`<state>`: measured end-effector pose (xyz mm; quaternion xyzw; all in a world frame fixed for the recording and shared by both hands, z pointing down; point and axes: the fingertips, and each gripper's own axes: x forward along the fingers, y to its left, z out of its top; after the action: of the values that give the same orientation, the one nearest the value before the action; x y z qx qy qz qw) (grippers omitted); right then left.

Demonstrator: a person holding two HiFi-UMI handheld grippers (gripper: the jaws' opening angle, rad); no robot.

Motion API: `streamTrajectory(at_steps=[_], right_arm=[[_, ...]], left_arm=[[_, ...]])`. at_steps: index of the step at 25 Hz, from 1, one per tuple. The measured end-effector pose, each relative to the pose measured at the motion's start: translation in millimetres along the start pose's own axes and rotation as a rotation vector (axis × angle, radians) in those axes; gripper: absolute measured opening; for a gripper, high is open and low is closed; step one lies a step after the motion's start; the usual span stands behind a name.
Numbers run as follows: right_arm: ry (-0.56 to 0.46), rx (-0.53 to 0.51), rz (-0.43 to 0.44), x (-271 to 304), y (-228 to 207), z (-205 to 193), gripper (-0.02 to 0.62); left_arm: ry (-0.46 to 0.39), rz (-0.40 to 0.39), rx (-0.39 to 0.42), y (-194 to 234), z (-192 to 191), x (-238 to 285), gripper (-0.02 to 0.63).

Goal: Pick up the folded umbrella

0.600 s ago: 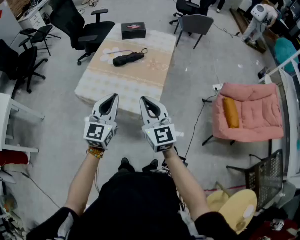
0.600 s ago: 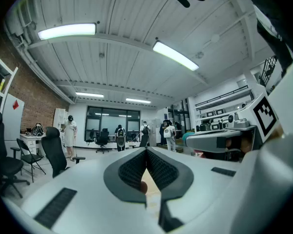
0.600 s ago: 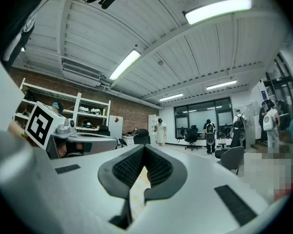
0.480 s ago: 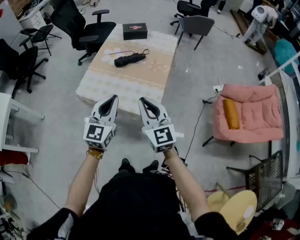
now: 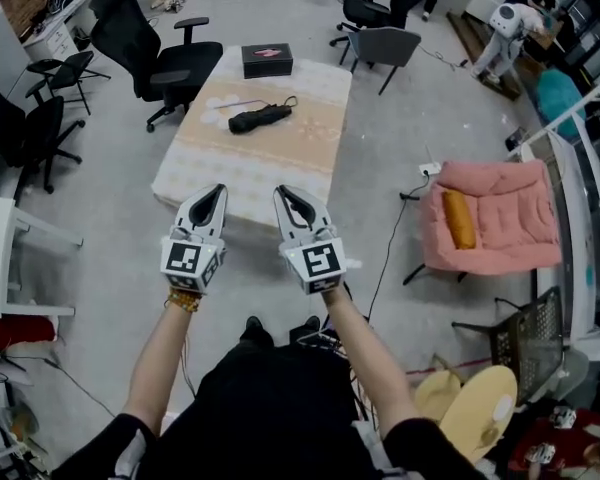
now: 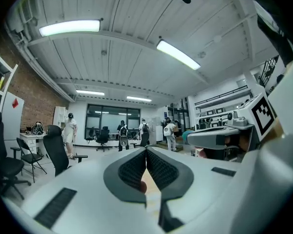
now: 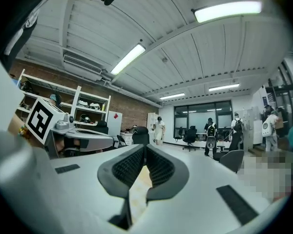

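1. Umbrella (image 5: 258, 118): it lies folded and flat on the desk (image 5: 310, 138), on the far half and left of the middle. A thin strap curls off its right end. Nothing rests on it, so it looks free to be taken along its length.
2. Left tongs (image 5: 212, 194): you hold them level, short of the desk's near edge and well apart from the umbrella. They are clenched on nothing, the ribbed pads meeting at the tip. That reads as a carrying pose for the walk up, since nothing is within reach.
3. Right tongs (image 5: 284, 194): they are just beside the left pair, also level and short of the desk's near edge. They too are clenched and empty. Holding both out in front keeps the desk in sight between them.
4. Box (image 5: 267, 60): it sits at the desk's far edge, apart from the umbrella, so it should not crowd a grasp.
5. Chairs: a black one (image 5: 150, 53) stands off the desk's left side and a grey one (image 5: 385, 46) off its far right corner. You face the near side, which is probably the easiest way in.
6. Step in hand, as I judge it, is the approach. You will need to spread one pair before reaching over the near half.
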<state>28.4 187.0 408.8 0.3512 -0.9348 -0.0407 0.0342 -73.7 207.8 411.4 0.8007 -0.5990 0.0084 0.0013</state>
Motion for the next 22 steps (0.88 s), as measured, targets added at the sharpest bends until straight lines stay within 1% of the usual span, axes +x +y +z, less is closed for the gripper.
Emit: streamTrajectory(at_steps=[4, 7, 10, 13, 17, 22], right_arm=[[0.001, -0.004, -0.024, 11.8, -3.9, -1.8, 0.017], [0.005, -0.009, -0.024, 18.3, -14.9, -7.3, 0.017], [0.009, 0.001, -0.013, 28.3, -32.4, -14.0, 0.017], [0.006, 0.014, 0.002, 40.9, -56.3, -18.6, 0.017], [0.028, 0.061, 0.038, 53.6, -84.9, -26.9, 0.017], [0.019, 0.051, 0.084, 71.8, -108.8, -31.6, 0.017]], left_arm=[[0.008, -0.014, 0.004, 10.4, -4.8, 13.8, 0.014], [0.019, -0.02, -0.005, 9.4, -10.4, 30.5, 0.014], [0.031, -0.026, 0.002, 8.1, -14.3, 51.9, 0.014], [0.056, -0.01, 0.011, 9.8, -16.9, 75.9, 0.014], [0.109, 0.015, 0.022, 8.0, -28.5, 104.0, 0.014], [0.165, 0.058, 0.036, 8.7, -36.4, 137.1, 0.014]])
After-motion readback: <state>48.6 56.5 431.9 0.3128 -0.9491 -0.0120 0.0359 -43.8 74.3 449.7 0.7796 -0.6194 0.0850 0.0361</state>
